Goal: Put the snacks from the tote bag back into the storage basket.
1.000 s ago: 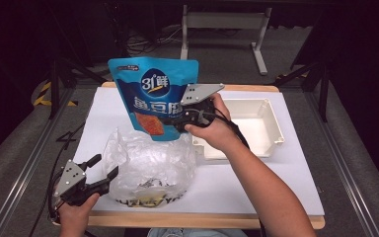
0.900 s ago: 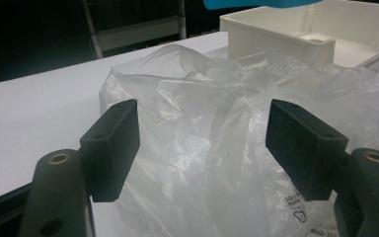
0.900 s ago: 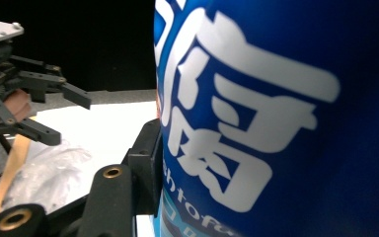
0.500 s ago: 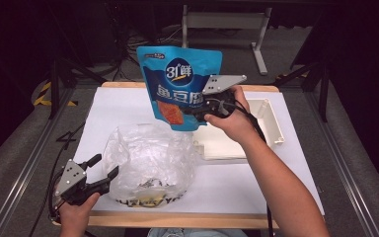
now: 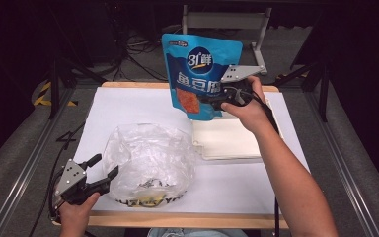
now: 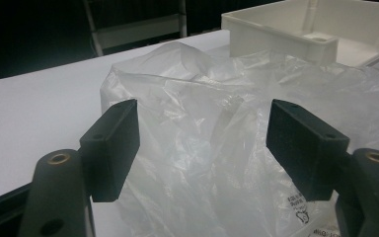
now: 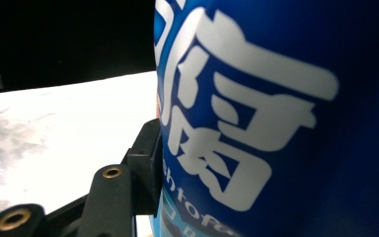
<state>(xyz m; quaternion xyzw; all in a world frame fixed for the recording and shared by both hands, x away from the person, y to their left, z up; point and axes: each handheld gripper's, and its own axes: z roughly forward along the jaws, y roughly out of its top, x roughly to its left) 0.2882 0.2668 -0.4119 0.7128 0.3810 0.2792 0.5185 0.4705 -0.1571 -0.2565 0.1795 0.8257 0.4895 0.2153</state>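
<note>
1. From the high view we see the blue snack pouch [image 5: 201,74] held upright above the far side of the white tabletop [image 5: 128,113], off the surface. The right gripper [image 5: 212,100] has its fingers closed on the pouch's lower right edge.
2. The pouch hangs in front of the white tray [image 5: 227,140] and hides the tray's far left corner. The right hand [image 5: 246,106] and forearm cross over the tray's right side.
3. The clear plastic bag [image 5: 150,163] lies crumpled on the near left of the tabletop, just beside the tray. Through the film we make out small dark and yellowish contents near its bottom; what they are we cannot tell.
4. The left gripper [image 5: 101,173] sits at the near left edge, fingers spread wide, tips right at the bag.
5. In the left gripper view the two black fingers [image 6: 112,143] stand far apart with the plastic bag [image 6: 212,148] between and beyond them. Behind the bag, the tray [image 6: 296,29] shows raised walls and a bare interior.
6. In the right gripper view one finger [image 7: 145,163] presses against the pouch [image 7: 276,113], whose white lettering runs large; the other finger is hidden behind it.
</note>
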